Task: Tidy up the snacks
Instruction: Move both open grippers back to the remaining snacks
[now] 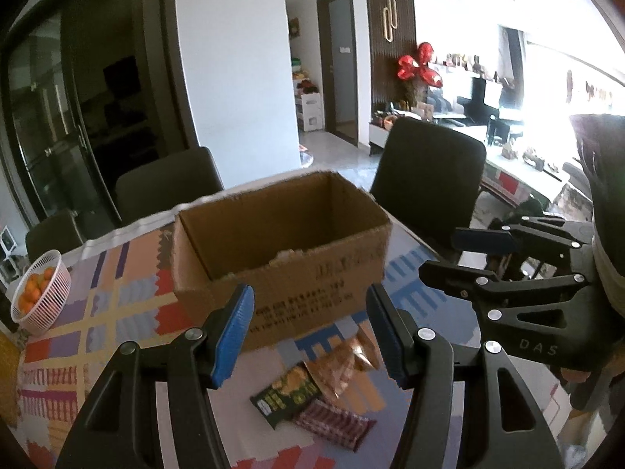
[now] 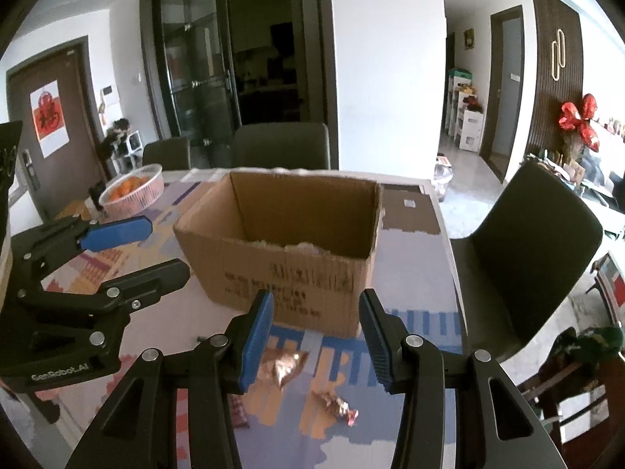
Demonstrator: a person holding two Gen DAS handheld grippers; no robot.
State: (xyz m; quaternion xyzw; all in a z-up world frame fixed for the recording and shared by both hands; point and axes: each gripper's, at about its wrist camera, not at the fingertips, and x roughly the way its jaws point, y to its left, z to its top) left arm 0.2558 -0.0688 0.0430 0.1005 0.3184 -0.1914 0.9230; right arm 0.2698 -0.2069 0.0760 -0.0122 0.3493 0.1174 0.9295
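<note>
An open cardboard box (image 1: 281, 242) (image 2: 281, 234) stands on the patterned tablecloth (image 1: 117, 305). Just in front of it lie loose snacks: a green packet (image 1: 285, 394), an orange-brown packet (image 1: 336, 363) and a red-checked bar (image 1: 336, 424). In the right wrist view a shiny copper packet (image 2: 285, 363) and a small twisted candy (image 2: 336, 406) lie near the box. My left gripper (image 1: 310, 332) (image 2: 168, 248) hangs open above the snacks, holding nothing. Beside it, my right gripper (image 2: 316, 340) (image 1: 457, 258) is also open and empty, over the copper packet.
A pink basket of oranges (image 1: 39, 293) (image 2: 133, 191) sits at the table's far left. Dark chairs (image 1: 425, 172) (image 2: 527, 258) stand around the table, one close to its right edge. A flat piece of cardboard (image 2: 410, 215) lies right of the box.
</note>
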